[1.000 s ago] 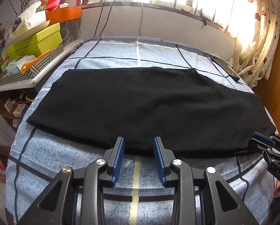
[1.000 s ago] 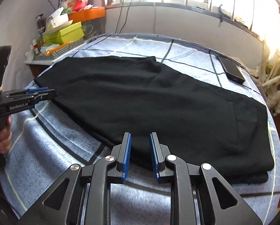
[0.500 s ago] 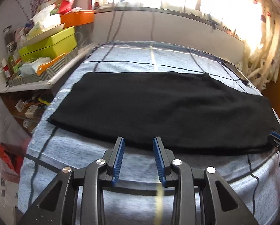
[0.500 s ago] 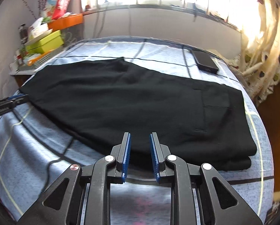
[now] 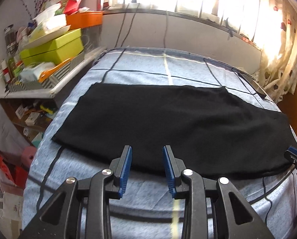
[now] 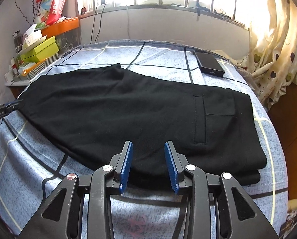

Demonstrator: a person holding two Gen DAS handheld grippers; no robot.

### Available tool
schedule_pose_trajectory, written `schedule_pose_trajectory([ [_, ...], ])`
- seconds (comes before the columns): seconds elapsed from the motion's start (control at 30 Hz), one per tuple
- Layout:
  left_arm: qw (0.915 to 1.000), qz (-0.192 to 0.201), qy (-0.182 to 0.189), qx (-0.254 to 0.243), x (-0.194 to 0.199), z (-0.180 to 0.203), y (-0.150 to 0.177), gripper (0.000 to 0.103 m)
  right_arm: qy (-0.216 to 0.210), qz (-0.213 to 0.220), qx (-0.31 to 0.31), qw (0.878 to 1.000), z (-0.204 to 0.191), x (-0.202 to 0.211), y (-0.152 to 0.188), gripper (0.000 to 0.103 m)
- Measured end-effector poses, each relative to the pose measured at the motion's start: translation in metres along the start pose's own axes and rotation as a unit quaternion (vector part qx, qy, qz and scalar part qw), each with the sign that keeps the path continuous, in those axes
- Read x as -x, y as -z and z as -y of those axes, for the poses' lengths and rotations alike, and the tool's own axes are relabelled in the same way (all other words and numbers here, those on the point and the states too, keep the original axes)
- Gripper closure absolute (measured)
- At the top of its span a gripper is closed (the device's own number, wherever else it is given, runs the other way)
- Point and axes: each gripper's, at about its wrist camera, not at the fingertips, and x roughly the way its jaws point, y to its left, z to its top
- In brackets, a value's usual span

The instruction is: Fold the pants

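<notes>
Bedding first: the bed (image 5: 140, 69), under a blue checked sheet, fills both views, and the pants (image 6: 128, 107) lie flat across its middle, already doubled lengthwise so one leg rests on the other. In the right wrist view the waist end with its back pocket sits toward 3 o'clock and the leg ends run off toward 9 o'clock; the near edge of the cloth lies at 6 o'clock, just ahead of the fingertips.

Compared with a second ago, the cloth has kept its shape and place. What has changed is the right gripper (image 6: 148, 159): its jaws have just been opening, from a narrow gap to a middling one, with nothing pressed between the pads, only the near edge of the pants showing behind them. Its view has also swung so the waist end now lies more squarely ahead. The left gripper (image 5: 146, 163) stands at the same middling gap as before, empty, poised above the near edge toward the leg end.

A phone (image 6: 209, 63) lies at 1 o'clock beyond the pants, well apart from them.

Judging by this, the lengthwise fold is finished and the right gripper is readying for a fresh pinch on the waist end, probably to begin the crosswise fold.
</notes>
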Motion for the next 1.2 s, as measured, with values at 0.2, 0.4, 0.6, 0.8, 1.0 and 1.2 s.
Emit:
schedule_pose_trajectory([
  [0.2, 0.9990, -0.021, 0.000, -0.039, -0.036, 0.018, -0.018, 0.068, -0.001, -0.003, 0.006, 1.000, 0.004, -0.010, -0.004, 0.068],
  [0.4, 0.9985, -0.030, -0.046, 0.009, -0.049, -0.025, -0.025, 0.068, 0.032, -0.005, -0.027, 0.999, 0.039, -0.010, 0.000, 0.068],
  [0.6, 0.9946, -0.024, -0.077, 0.065, -0.040, -0.076, -0.022, 0.068, 0.044, -0.007, -0.071, 0.997, 0.066, -0.008, 0.002, 0.061],
  [0.8, 0.9901, -0.006, -0.072, 0.120, -0.005, -0.107, -0.006, 0.068, 0.046, 0.010, -0.054, 0.997, 0.054, 0.009, 0.003, 0.061],
  [1.0, 0.9850, -0.032, -0.021, 0.168, 0.003, -0.113, 0.020, 0.063, 0.007, 0.020, -0.024, 0.999, 0.024, 0.011, 0.001, 0.061],
  [1.2, 0.9809, -0.023, -0.007, 0.193, -0.012, -0.117, 0.012, 0.053, -0.023, 0.026, 0.002, 0.999, -0.001, 0.008, -0.004, 0.061],
])
